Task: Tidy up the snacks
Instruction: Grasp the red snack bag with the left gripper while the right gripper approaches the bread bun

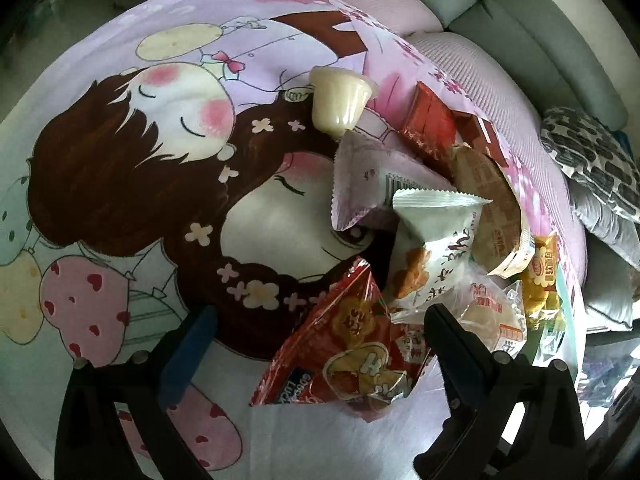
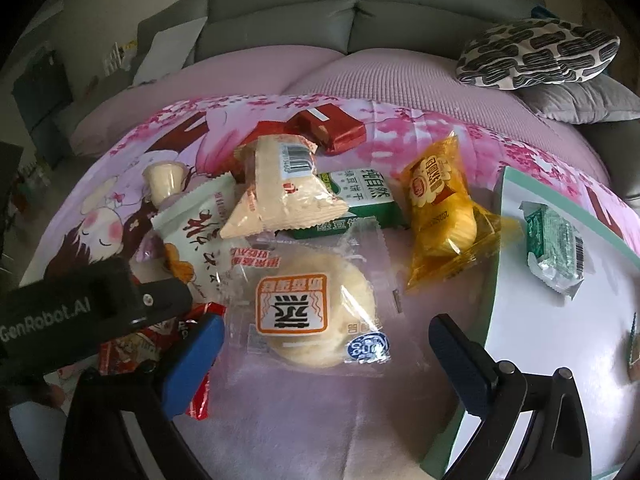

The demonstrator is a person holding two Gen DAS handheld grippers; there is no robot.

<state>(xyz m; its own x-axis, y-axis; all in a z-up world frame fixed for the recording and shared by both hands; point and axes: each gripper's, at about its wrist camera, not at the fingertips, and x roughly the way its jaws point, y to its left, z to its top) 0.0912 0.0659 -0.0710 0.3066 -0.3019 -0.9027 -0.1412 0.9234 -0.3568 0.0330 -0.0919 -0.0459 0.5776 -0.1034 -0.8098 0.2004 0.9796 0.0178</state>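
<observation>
Right wrist view: right gripper [image 2: 326, 344] open, straddling round pale pastry in clear wrapper [image 2: 316, 316]; wrapper long axis crosswise. Left gripper [image 1: 320, 320] open, over red foil packet [image 1: 348, 356].

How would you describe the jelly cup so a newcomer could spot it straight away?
Start at the cartoon-print cloth spread over the sofa seat, then go to the snack pile on it. At the pile's far left edge, beside the cartoon face, lies the jelly cup, tipped on its side. It is the only rigid, pale cream tapered cup; everything around it is a flat crinkly wrapper.
</observation>
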